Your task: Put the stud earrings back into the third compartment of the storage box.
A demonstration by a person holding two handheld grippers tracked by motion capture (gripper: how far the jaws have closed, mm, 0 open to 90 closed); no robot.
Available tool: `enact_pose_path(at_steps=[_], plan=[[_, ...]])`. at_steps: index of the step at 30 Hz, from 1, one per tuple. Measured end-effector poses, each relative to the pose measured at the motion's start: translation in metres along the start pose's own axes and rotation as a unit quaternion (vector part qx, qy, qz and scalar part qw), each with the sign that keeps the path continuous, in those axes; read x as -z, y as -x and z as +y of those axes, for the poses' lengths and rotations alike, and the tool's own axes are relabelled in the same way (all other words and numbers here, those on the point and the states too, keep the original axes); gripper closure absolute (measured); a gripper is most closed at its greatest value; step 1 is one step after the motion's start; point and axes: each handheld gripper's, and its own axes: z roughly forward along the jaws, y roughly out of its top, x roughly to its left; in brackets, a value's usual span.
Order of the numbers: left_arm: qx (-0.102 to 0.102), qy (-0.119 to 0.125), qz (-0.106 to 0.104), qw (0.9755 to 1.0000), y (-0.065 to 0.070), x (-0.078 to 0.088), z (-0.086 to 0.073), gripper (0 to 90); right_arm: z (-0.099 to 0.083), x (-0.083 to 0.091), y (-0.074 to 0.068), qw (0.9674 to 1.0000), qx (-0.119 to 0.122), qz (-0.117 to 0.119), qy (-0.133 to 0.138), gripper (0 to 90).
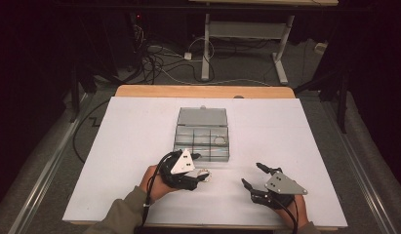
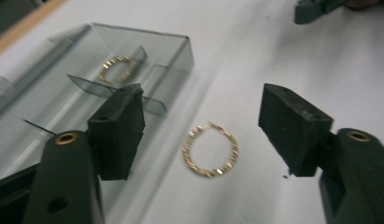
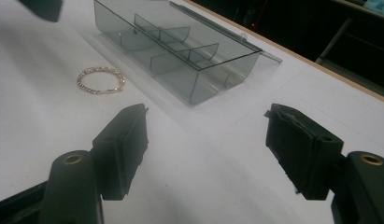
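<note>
left gripper [image 2: 203, 135]: jaws spread wide and released, nothing pinched; the gold ring [image 2: 210, 150] lies flat on the white table [image 2: 273, 60] directly between and just ahead of the two pads, touching neither
ring's lie from the claw: centred in the gap, a little nearer the left-hand pad [image 2: 119, 130] in the left gripper view than the right-hand one [image 2: 292, 128]; it is a closed loop lying flat, so it has no real long axis; the pads would meet it across its width, edge to edge
compartment box [image 2: 133, 51]: clear grey, lid open, just beyond and to the left of the claw; its near wall sits close behind the left-hand pad; a second gold ring [image 2: 117, 69] rests in its nearest corner cell
right gripper [image 3: 206, 140]: jaws parted wide, nothing between them, over bare table; the loose ring [image 3: 101, 80] lies well ahead and to the left of it
nearer hand: the left gripper [image 1: 195, 168], by far; the right gripper [image 1: 254, 178] stands well apart on the high view
likely next move: lowering and closing on the ring; a judgement only
risk: a thin flat ring may slip under the pads, or the left-hand pad may nudge the box wall
</note>
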Motion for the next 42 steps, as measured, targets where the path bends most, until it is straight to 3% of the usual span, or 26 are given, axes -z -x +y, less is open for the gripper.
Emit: enact_pose_path(at_steps=[6, 11, 14, 16, 21, 25, 29, 34, 38, 42], plan=[[0.008, -0.034, -0.042, 0.9985, 0.010, -0.010, -0.018, 21.9, 0.000, -0.001, -0.001, 1.0000, 0.002, 0.002, -0.002, 30.1], [0.007, -0.057, -0.062, 0.9965, 0.012, -0.023, -0.022, 18.7, 0.000, -0.001, -0.002, 1.0000, 0.004, 0.004, -0.004, 30.2], [0.020, -0.056, -0.058, 0.9966, 0.008, -0.027, -0.022, 19.8, 0.000, -0.001, -0.001, 1.0000, 0.004, 0.004, -0.007, 30.2], [0.037, -0.061, -0.034, 0.9969, 0.003, -0.029, -0.022, 22.8, -0.001, -0.001, -0.001, 1.0000, 0.004, 0.004, -0.005, 30.3], [0.107, -0.063, -0.024, 0.9919, -0.011, -0.036, -0.024, 39.4, 0.000, -0.002, -0.002, 0.9999, 0.006, 0.006, -0.006, 30.6], [0.123, -0.059, -0.009, 0.9906, -0.016, -0.039, -0.021, 50.1, -0.001, -0.002, -0.002, 0.9999, 0.008, 0.007, -0.006, 30.6], [0.119, -0.078, 0.001, 0.9898, -0.016, -0.046, -0.018, 59.4, -0.001, -0.002, -0.003, 0.9999, 0.008, 0.008, -0.009, 30.6], [0.126, -0.077, 0.007, 0.9889, -0.018, -0.047, -0.017, 67.8, -0.001, -0.002, -0.002, 0.9999, 0.009, 0.008, -0.008, 30.6], [0.111, -0.053, 0.003, 0.9924, -0.015, -0.041, -0.017, 64.0, -0.001, -0.002, -0.002, 0.9999, 0.010, 0.008, -0.008, 30.6], [0.087, -0.038, -0.029, 0.9951, -0.006, -0.034, -0.016, 63.9, -0.001, -0.001, -0.002, 0.9999, 0.012, 0.007, -0.006, 30.6]])
